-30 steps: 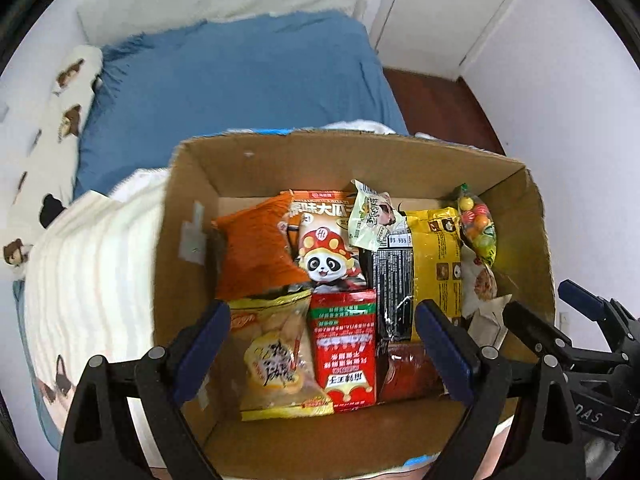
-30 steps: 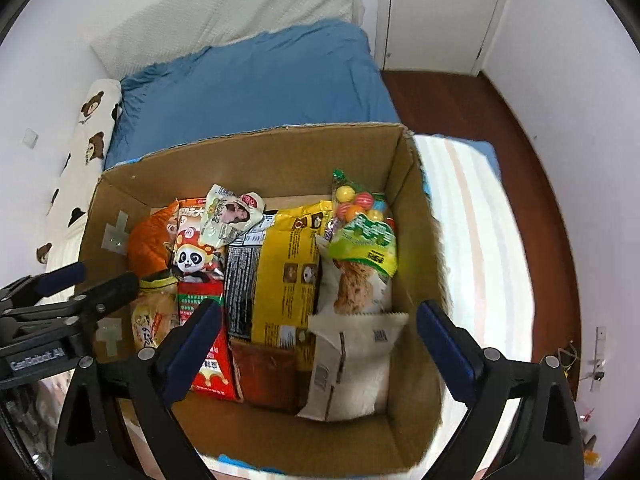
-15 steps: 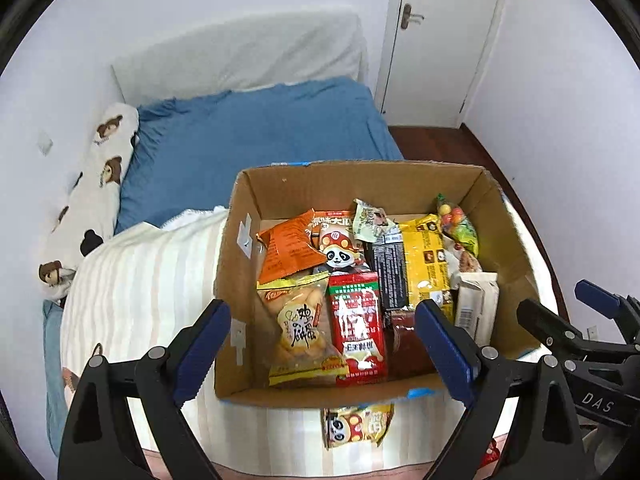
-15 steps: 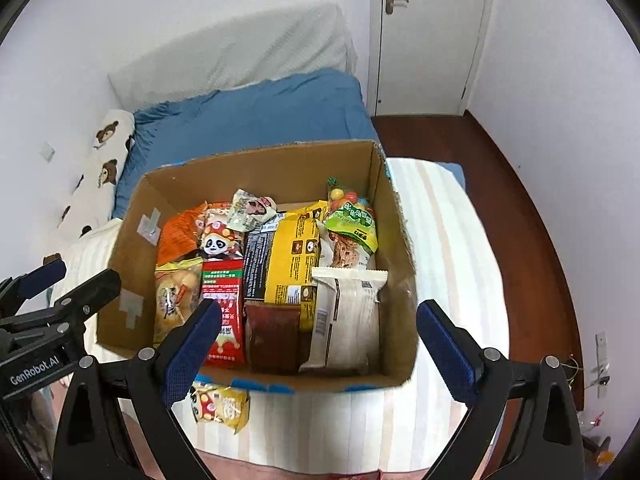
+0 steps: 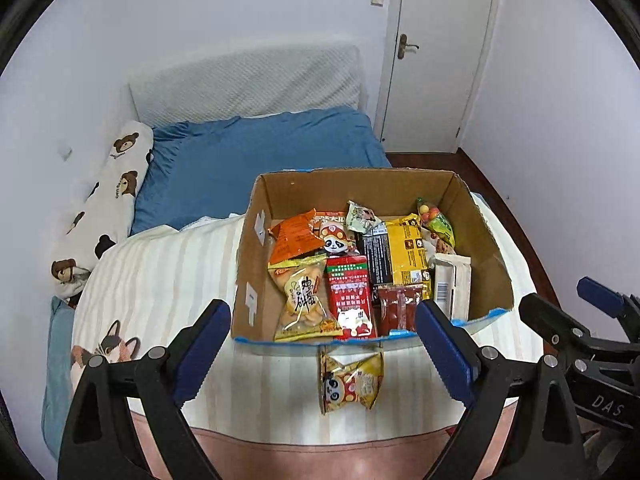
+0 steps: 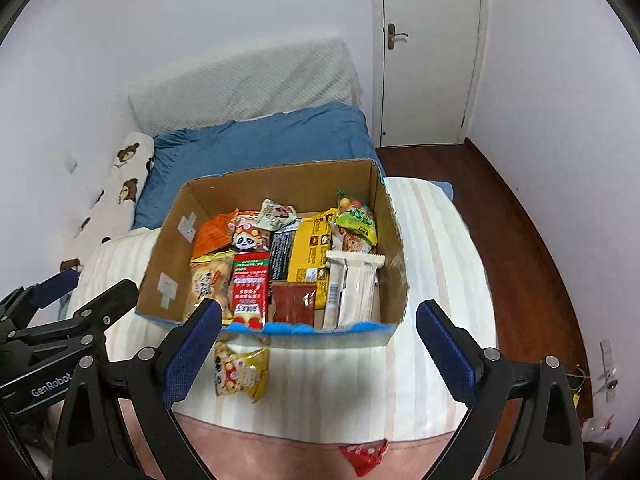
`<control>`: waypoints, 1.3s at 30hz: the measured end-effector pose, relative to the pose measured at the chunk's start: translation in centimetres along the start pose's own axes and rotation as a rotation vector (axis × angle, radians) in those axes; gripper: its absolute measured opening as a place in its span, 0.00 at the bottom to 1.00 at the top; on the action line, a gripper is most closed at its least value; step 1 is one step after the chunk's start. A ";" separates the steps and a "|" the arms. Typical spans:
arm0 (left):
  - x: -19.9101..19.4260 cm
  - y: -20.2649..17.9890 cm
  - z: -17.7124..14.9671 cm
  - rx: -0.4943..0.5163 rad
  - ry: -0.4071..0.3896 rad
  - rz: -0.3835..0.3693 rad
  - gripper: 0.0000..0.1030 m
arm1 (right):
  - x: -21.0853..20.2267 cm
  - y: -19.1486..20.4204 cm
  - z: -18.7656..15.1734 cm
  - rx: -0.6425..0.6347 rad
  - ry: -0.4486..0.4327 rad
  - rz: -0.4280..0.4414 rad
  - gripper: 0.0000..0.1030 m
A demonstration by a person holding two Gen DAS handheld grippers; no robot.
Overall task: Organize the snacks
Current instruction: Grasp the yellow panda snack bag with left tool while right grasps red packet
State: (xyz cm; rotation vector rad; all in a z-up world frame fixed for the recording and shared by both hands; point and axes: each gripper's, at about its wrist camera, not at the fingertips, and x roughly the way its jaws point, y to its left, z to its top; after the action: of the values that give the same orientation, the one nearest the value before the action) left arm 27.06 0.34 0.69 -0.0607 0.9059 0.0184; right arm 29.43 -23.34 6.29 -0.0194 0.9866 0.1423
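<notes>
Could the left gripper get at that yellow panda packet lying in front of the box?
Probably yes. The panda packet lies alone on the striped blanket, outside the box, between the open left gripper fingers' line, with nothing covering it.
</notes>
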 end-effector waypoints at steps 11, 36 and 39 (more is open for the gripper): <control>2.0 0.0 -7.0 0.010 0.144 0.031 0.92 | 2.9 -5.8 -8.2 0.256 0.195 0.094 0.97; 20.7 -2.0 -9.8 -0.178 0.575 -0.082 0.79 | 14.4 -9.2 -21.3 0.490 0.469 0.151 0.44; 20.6 -2.5 -10.5 -0.143 0.582 -0.079 0.58 | 14.8 -8.5 -20.9 0.462 0.487 0.167 0.44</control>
State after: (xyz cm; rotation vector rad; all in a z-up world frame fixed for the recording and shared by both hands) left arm 31.63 -2.98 -21.87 -0.2436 1.4829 -0.0089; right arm 21.22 -31.82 -18.00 0.4720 1.4887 0.0592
